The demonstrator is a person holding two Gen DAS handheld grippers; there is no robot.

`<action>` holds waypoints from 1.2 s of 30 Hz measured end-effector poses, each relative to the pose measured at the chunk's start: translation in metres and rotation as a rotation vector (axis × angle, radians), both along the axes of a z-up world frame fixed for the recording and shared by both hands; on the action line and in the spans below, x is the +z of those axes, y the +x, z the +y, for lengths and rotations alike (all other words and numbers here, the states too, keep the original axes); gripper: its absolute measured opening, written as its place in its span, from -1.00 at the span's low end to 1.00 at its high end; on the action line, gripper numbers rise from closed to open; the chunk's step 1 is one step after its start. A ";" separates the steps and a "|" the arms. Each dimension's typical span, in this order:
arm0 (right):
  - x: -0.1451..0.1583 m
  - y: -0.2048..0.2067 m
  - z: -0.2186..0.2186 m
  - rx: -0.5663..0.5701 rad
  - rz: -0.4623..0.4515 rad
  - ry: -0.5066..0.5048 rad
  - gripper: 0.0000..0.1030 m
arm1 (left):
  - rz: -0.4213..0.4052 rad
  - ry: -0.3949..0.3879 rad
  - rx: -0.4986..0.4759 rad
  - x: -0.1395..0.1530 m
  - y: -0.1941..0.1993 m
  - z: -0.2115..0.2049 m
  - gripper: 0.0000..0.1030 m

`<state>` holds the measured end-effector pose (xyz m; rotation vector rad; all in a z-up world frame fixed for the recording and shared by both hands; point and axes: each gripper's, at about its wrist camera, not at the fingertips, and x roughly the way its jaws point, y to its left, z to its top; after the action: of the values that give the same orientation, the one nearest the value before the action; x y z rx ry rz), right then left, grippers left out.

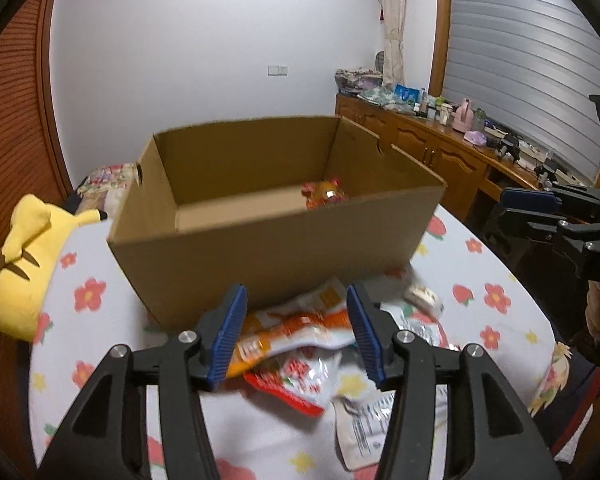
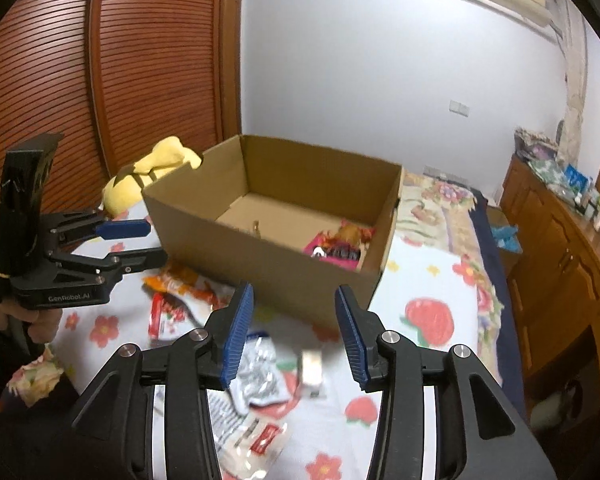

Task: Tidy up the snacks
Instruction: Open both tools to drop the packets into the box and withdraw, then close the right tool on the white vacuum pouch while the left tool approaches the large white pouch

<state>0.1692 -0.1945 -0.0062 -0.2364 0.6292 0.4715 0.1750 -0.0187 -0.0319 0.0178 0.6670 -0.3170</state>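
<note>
Left wrist view: the left claw [image 1: 296, 332] is seen spread apart, with nothing gripped between its blue pads. It is held above a loose pile of snack packets, the nearest being an orange packet [image 1: 288, 332] and a red-and-white packet [image 1: 300, 380]. A white packet with printed text [image 1: 364, 420] lies just to the right of these. All are lying on a bed [image 1: 496, 272] covered with a flower-patterned sheet.

An open cardboard box [image 1: 268, 248] stands on the bed directly behind the pile, its near wall just beside the orange packet. One bright packet [image 1: 324, 194] is seen inside the box, at its far right corner. A yellow plush toy [image 1: 24, 264] rests at the left of the box.

Right wrist view: the right claw [image 2: 294, 334] is likewise released and holds nothing. It is positioned above a silver packet [image 2: 260, 372] and a small pale item [image 2: 312, 368]; the latter is blurred, so its kind cannot be told. The packet inside the box [image 2: 340, 246] appears pink and orange from this side. The left claw is visible at the left edge, parted, near the orange packet.

A wooden cabinet [image 2: 556, 240] loaded with small items stands beyond the bed.
</note>
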 end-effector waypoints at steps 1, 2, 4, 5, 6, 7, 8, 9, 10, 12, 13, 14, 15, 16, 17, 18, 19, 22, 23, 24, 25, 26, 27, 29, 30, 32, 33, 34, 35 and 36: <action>-0.002 -0.003 -0.002 -0.003 0.005 0.002 -0.15 | 0.008 0.001 0.002 -0.004 -0.003 -0.002 0.05; -0.005 -0.007 -0.004 -0.006 0.010 0.004 -0.14 | 0.013 0.001 0.002 -0.006 -0.006 -0.002 0.07; -0.011 -0.014 -0.008 -0.012 0.020 0.008 -0.14 | 0.025 -0.005 -0.006 -0.012 -0.013 -0.006 0.10; -0.014 -0.018 -0.009 -0.015 0.025 0.011 -0.13 | 0.031 -0.008 -0.008 -0.015 -0.016 -0.007 0.12; -0.017 -0.022 -0.010 -0.017 0.032 0.015 -0.13 | 0.039 -0.012 -0.014 -0.019 -0.019 -0.010 0.14; -0.019 -0.025 -0.011 -0.019 0.037 0.018 -0.12 | 0.046 -0.014 -0.023 -0.022 -0.022 -0.013 0.15; -0.022 -0.027 -0.012 -0.020 0.044 0.022 -0.12 | 0.052 -0.013 -0.035 -0.026 -0.025 -0.016 0.15; -0.026 -0.029 -0.013 -0.022 0.052 0.024 -0.12 | 0.057 -0.010 -0.047 -0.028 -0.028 -0.020 0.15; -0.028 -0.030 -0.014 -0.023 0.057 0.026 -0.12 | 0.062 -0.004 -0.061 -0.031 -0.030 -0.024 0.15; -0.035 -0.032 -0.016 -0.029 0.070 0.030 -0.11 | 0.074 0.009 -0.098 -0.037 -0.035 -0.033 0.15; -0.037 -0.033 -0.017 -0.031 0.073 0.033 -0.10 | 0.077 0.015 -0.117 -0.038 -0.037 -0.037 0.15; -0.040 -0.033 -0.019 -0.035 0.080 0.038 -0.10 | 0.080 0.026 -0.141 -0.041 -0.039 -0.044 0.15; -0.043 -0.034 -0.020 -0.037 0.086 0.041 -0.10 | 0.081 0.033 -0.156 -0.042 -0.040 -0.047 0.15; -0.045 -0.035 -0.021 -0.039 0.090 0.041 -0.10 | 0.084 0.041 -0.174 -0.044 -0.041 -0.052 0.15; -0.048 -0.034 -0.022 -0.040 0.095 0.042 -0.09 | 0.088 0.045 -0.190 -0.046 -0.042 -0.056 0.15; -0.050 -0.034 -0.023 -0.043 0.102 0.045 -0.09 | 0.091 0.045 -0.200 -0.047 -0.042 -0.058 0.15; -0.053 -0.032 -0.024 -0.043 0.110 0.049 -0.09 | 0.097 0.044 -0.214 -0.049 -0.041 -0.061 0.15; -0.059 -0.028 -0.021 -0.038 0.123 0.053 -0.09 | 0.113 0.048 -0.223 -0.054 -0.040 -0.066 0.15; -0.061 -0.026 -0.020 -0.033 0.127 0.053 -0.09 | 0.119 0.048 -0.224 -0.057 -0.039 -0.066 0.15; -0.064 -0.022 -0.018 -0.027 0.136 0.054 -0.09 | 0.127 0.046 -0.224 -0.060 -0.039 -0.065 0.15; -0.067 -0.019 -0.016 -0.021 0.144 0.057 -0.09 | 0.133 0.044 -0.223 -0.062 -0.039 -0.065 0.15; -0.070 -0.016 -0.014 -0.015 0.154 0.059 -0.09 | 0.137 0.042 -0.223 -0.063 -0.039 -0.066 0.15; -0.074 -0.012 -0.011 -0.008 0.162 0.056 -0.09 | 0.140 0.042 -0.223 -0.065 -0.039 -0.065 0.15; -0.082 -0.006 -0.005 0.007 0.179 0.051 -0.09 | 0.140 0.047 -0.222 -0.066 -0.040 -0.065 0.15; -0.086 -0.003 -0.002 0.016 0.191 0.049 -0.09 | 0.137 0.051 -0.222 -0.066 -0.040 -0.065 0.15; -0.093 0.002 0.003 0.028 0.209 0.047 -0.05 | 0.137 0.053 -0.223 -0.065 -0.041 -0.065 0.15; -0.098 0.006 0.006 0.037 0.222 0.045 0.02 | 0.136 0.054 -0.222 -0.065 -0.041 -0.065 0.15; -0.100 0.008 0.008 0.043 0.229 0.044 0.06 | 0.136 0.056 -0.220 -0.065 -0.041 -0.065 0.15; -0.103 0.011 0.010 0.058 0.240 0.043 0.06 | 0.135 0.060 -0.216 -0.065 -0.041 -0.064 0.15; -0.105 0.013 0.011 0.063 0.248 0.043 0.08 | 0.135 0.063 -0.213 -0.066 -0.041 -0.064 0.15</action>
<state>0.1820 -0.1837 -0.1109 -0.1577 0.8549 0.5800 0.1344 -0.0831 -0.0975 0.1289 0.8106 -0.5057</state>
